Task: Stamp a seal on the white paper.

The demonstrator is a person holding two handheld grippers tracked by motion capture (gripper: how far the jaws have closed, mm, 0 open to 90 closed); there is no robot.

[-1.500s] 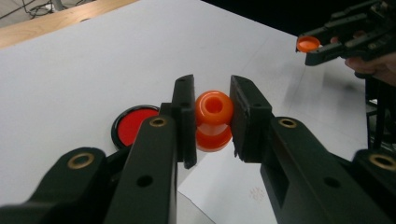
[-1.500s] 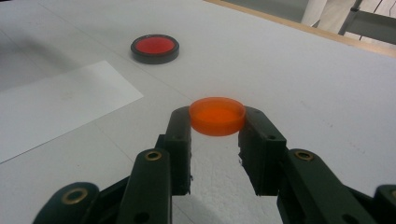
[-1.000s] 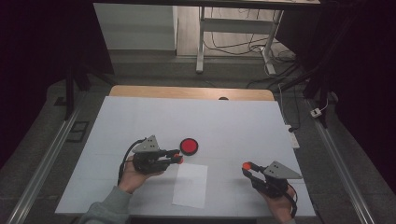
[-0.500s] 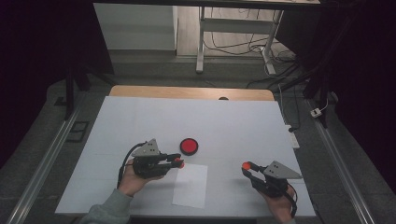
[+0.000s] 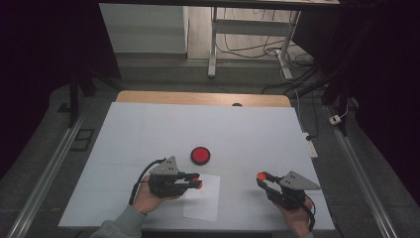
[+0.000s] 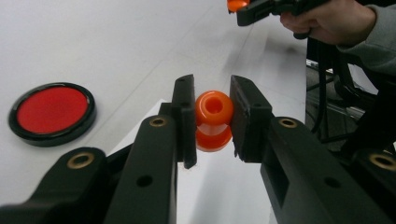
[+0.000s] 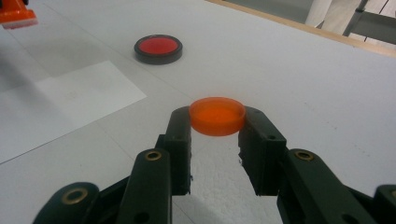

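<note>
Both hand-held grippers clamp orange pieces over the white worktop (image 5: pixel 148 134).

High view: the left hand-held gripper (image 5: pixel 197 182) hangs over the edge of a paper sheet (image 5: pixel 205 201), near a red pad in a black case (image 5: pixel 200 155); the right hand-held gripper (image 5: pixel 261 176) is well apart. Left gripper view: its jaws pinch an orange stamp (image 6: pixel 213 120). Right gripper view: its jaws grip an orange round lid (image 7: pixel 217 115) above the worktop.

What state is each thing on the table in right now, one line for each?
Orange stamp: clamped in the left gripper, over the paper.
Orange cap: gripped by the right gripper, off the stamp.
Red ink pad: uncovered, flat on the table.
Paper sheet: flat, looks blank.
</note>
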